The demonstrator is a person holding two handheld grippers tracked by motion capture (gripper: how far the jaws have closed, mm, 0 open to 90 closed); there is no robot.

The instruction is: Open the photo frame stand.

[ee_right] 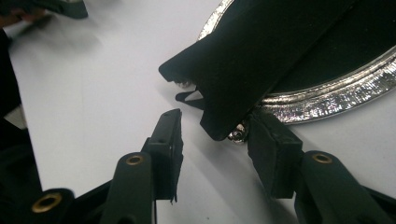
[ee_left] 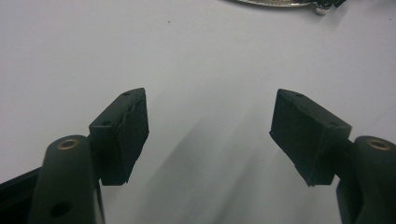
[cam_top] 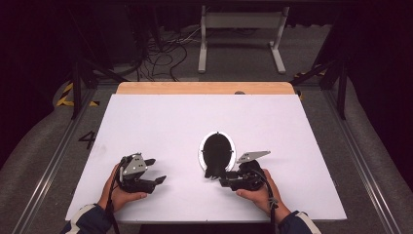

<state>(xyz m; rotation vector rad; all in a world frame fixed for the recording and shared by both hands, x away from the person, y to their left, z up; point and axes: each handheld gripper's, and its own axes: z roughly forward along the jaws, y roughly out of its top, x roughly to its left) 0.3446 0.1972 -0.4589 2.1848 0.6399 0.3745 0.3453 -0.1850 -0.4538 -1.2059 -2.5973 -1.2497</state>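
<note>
Left gripper (cam_top: 155, 170) waits at the table's (cam_top: 146, 122) near left, jaws spread and empty, kept clear. Mid-table the silver-rimmed oval frame (cam_top: 216, 150) lies face-down, its black stand (ee_right: 243, 70) between the right gripper's (ee_right: 219, 140) parted jaws, probably just let go or about to be grasped.

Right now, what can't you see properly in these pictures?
- Frame: in the high view its face is turned down, so whatever it holds is hidden.
- Black stand: in the right gripper view the top edge cuts it off.
- Right gripper: the stand's tip sits between its jaws; touching or not is unclear.
- Frame rim in the left gripper view: a sliver, cut by the top edge.
- Left gripper: open.
</note>
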